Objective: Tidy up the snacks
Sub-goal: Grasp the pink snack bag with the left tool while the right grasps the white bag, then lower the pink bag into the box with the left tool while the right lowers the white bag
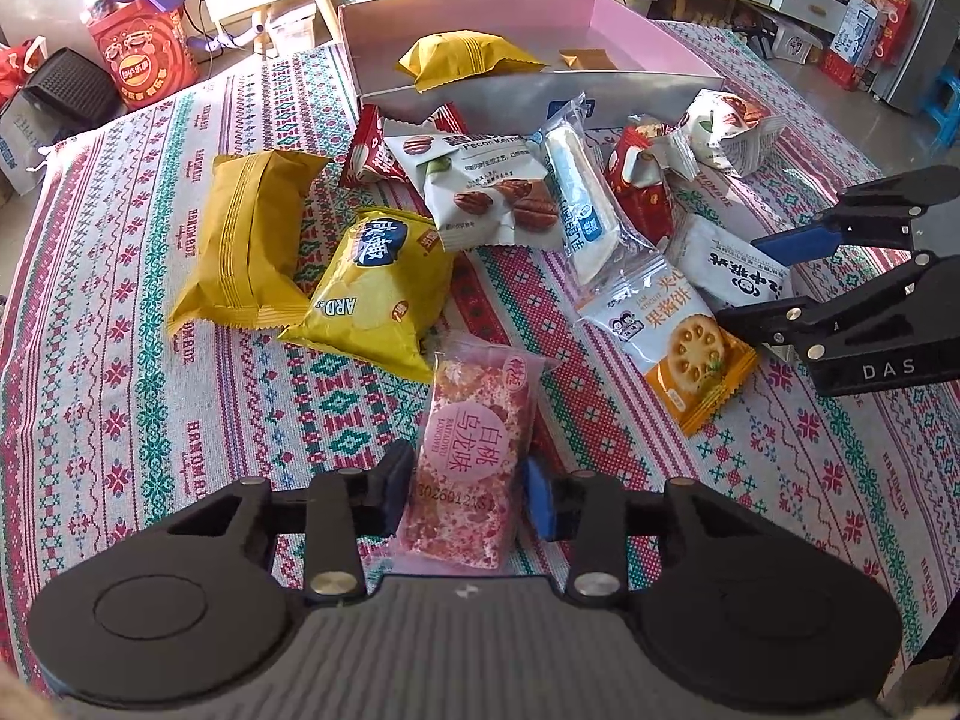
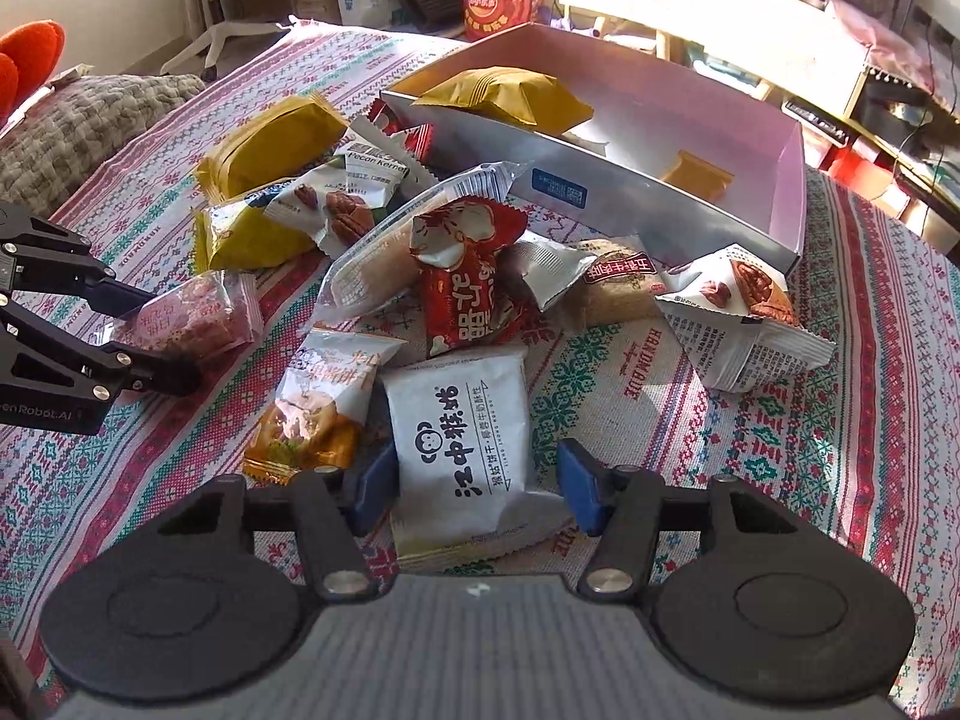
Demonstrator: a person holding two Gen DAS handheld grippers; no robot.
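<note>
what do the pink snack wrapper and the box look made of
Pink snack wrapper: likely thin clear plastic film, glossy, since the speckled bar shows through it. Box: probably cardboard, with flat stiff walls, a silvery sheen outside and matte pink inside.
</note>
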